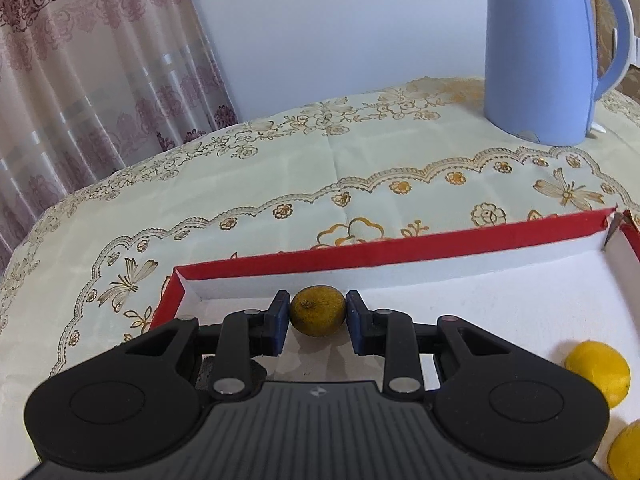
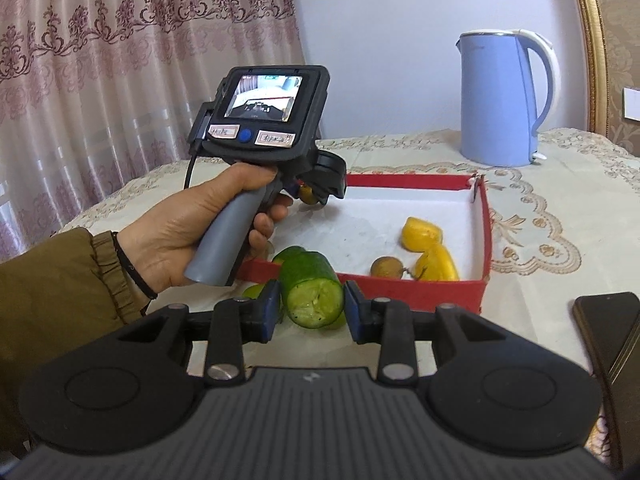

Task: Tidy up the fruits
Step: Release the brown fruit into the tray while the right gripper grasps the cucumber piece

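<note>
- The left tongs (image 1: 318, 318) are closed on a small brownish-yellow fruit (image 1: 317, 311), pinching it at its sides. They hold it over the white floor of the red tray (image 1: 372, 254), near the tray's far-left corner, probably to set it down inside.
- The right tongs (image 2: 310, 306) grip a cut green fruit (image 2: 312, 290) across its width, cut face towards the camera. It hangs just outside the tray's near wall, so it likely goes over that wall next.
- Inside the tray, towards its near-right corner, lie yellow fruit pieces (image 2: 428, 250) and a small brown fruit (image 2: 386, 267), which suggests the tray is the collecting place.
- A blue kettle (image 2: 500, 100) stands on the counter (image 2: 560, 160) beyond the tray, clear of the work.
- A dark phone (image 2: 612, 320) lies right of the tray.
</note>
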Demonstrator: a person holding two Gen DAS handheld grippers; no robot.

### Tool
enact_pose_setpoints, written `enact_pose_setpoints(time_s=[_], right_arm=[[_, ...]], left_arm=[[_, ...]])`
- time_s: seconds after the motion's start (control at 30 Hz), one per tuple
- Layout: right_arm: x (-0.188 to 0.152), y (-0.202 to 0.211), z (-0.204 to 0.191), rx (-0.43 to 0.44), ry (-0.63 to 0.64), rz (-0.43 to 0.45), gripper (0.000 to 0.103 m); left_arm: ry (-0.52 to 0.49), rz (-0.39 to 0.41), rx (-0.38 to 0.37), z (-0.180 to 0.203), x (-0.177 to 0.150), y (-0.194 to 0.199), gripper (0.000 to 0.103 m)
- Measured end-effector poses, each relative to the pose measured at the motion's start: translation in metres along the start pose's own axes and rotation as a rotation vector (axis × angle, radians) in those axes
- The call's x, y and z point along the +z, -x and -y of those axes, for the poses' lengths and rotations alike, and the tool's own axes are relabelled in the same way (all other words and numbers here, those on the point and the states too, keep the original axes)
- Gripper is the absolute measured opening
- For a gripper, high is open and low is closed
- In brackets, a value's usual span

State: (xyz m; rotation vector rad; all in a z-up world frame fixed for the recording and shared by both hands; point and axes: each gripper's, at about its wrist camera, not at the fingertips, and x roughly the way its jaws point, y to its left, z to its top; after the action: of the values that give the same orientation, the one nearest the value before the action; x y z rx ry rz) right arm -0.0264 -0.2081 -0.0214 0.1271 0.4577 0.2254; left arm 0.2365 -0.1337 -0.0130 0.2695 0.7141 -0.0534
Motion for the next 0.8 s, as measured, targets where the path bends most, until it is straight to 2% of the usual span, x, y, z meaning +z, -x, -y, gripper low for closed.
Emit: enact_pose_setpoints(time_s=[0.33, 0.37, 0.43, 0.47, 0.5, 0.63, 0.73, 0.8], right_arm=[[0.010, 0.000, 0.004, -0.022, -0.002, 0.027, 0.032], [0.011, -0.001, 0.005, -0.023, -0.003, 0.029, 0.032], [0.015, -0.004, 0.009, -0.026, -0.010, 0.030, 0.032], [0.017, -0.006, 0.012, -0.027, -0.014, 0.031, 0.032], [0.019, -0.008, 0.015, -0.031, -0.017, 0.031, 0.032], [0.026, -0.016, 0.024, -0.057, -0.019, 0.029, 0.032], [0.031, -0.019, 0.031, -0.069, -0.030, 0.030, 0.032], [0.034, -0.021, 0.035, -0.073, -0.037, 0.031, 0.032]], left_arm=[[-0.004, 0.000, 0.005, 0.001, 0.003, 0.004, 0.030], [0.001, 0.003, -0.002, 0.000, 0.003, 0.006, 0.033], [0.006, 0.012, -0.016, -0.002, 0.003, 0.011, 0.056], [0.008, 0.025, -0.018, -0.003, 0.002, 0.015, 0.074], [0.007, 0.048, -0.011, -0.004, 0.002, 0.020, 0.079], [-0.018, 0.095, 0.017, -0.005, 0.000, 0.038, 0.079], [-0.004, 0.115, 0.021, -0.012, -0.004, 0.052, 0.079], [0.013, 0.138, 0.055, -0.019, -0.009, 0.064, 0.079]])
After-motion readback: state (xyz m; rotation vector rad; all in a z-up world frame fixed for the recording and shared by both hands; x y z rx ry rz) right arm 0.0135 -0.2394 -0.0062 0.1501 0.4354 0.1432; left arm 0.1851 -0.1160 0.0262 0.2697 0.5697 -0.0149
